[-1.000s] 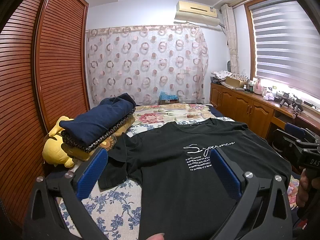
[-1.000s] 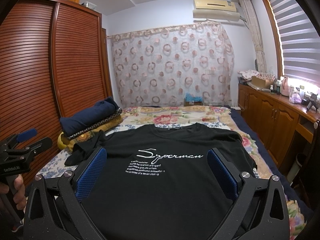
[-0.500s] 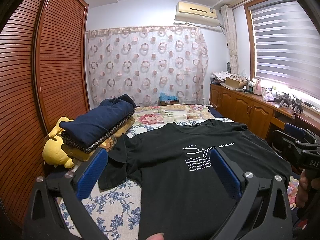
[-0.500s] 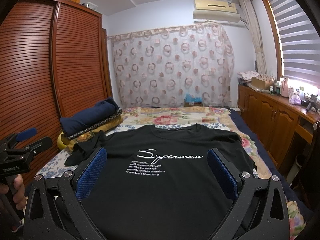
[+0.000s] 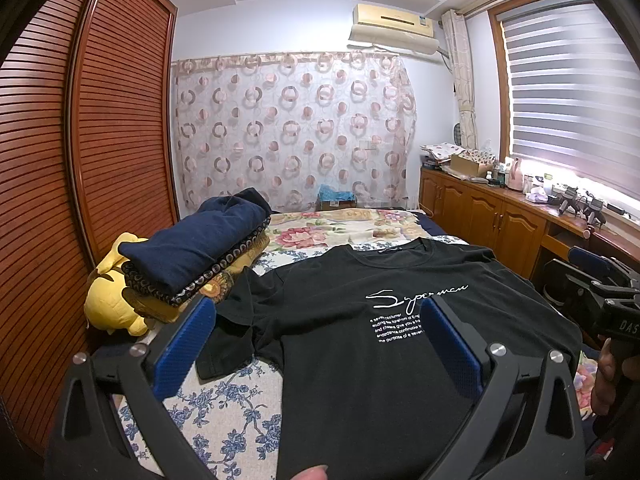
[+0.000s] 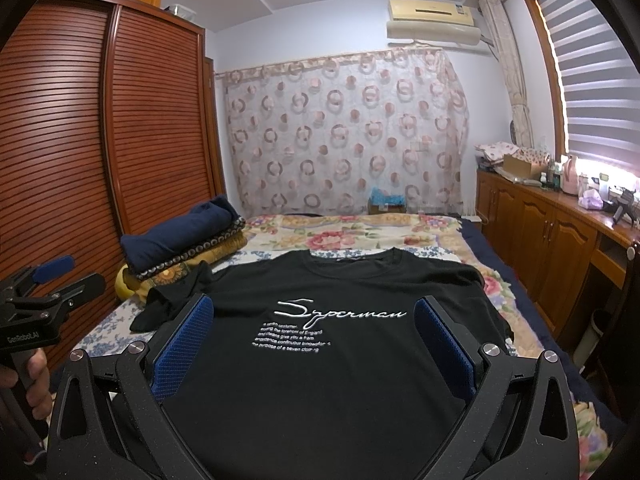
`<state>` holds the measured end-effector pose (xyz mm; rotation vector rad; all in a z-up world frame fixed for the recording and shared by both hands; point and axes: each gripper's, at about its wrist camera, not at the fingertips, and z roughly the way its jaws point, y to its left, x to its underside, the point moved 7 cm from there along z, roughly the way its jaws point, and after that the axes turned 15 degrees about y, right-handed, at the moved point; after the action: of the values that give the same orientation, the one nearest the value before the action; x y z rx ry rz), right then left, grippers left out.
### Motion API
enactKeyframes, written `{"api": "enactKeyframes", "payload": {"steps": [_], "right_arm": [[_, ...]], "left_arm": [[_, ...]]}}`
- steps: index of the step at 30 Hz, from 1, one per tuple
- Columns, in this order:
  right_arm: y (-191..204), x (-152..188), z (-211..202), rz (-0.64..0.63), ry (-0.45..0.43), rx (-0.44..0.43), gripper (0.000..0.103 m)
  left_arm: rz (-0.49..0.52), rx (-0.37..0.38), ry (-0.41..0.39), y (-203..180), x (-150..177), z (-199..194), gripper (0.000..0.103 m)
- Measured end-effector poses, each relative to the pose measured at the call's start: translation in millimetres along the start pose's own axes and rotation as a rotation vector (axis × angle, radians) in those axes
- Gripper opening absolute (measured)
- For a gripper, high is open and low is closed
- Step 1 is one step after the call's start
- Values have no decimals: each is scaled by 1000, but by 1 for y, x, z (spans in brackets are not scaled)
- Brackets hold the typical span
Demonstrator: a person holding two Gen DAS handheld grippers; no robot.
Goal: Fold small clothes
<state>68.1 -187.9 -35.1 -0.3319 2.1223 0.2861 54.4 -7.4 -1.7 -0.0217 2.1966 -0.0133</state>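
Note:
A black T-shirt [image 5: 360, 344] with white script lettering lies spread flat, front up, on the bed; the right wrist view shows the T-shirt [image 6: 328, 368] from its hem side. Its left sleeve [image 5: 236, 320] is rumpled beside a clothes stack. My left gripper [image 5: 316, 340] hovers open above the shirt's left half, blue pads wide apart, holding nothing. My right gripper [image 6: 314, 340] is open over the shirt's middle, also empty. Each gripper shows at the edge of the other's view: the right gripper [image 5: 600, 296], the left gripper [image 6: 44, 292].
A stack of folded clothes, navy on top [image 5: 196, 248], rests on a yellow plush toy [image 5: 108, 300] at the bed's left. A slatted wooden wardrobe [image 5: 80, 168] lines the left wall. Wooden cabinets [image 5: 488, 216] with clutter run along the right under the window. The floral bedspread [image 5: 224, 412] shows around the shirt.

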Motion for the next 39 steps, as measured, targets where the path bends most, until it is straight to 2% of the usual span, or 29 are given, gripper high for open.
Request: {"api": "enactKeyframes", "payload": {"steps": [16, 30, 39], "right_arm": [[1, 0, 4, -1, 11, -5, 102], [3, 15, 40, -32, 79, -8, 102], [13, 20, 68, -97, 105, -31, 102]], "left_arm": [[2, 0, 17, 2, 1, 4, 103], [-81, -87, 161, 76, 35, 67, 103], [-100, -70, 227, 114, 50, 100, 103]]}}
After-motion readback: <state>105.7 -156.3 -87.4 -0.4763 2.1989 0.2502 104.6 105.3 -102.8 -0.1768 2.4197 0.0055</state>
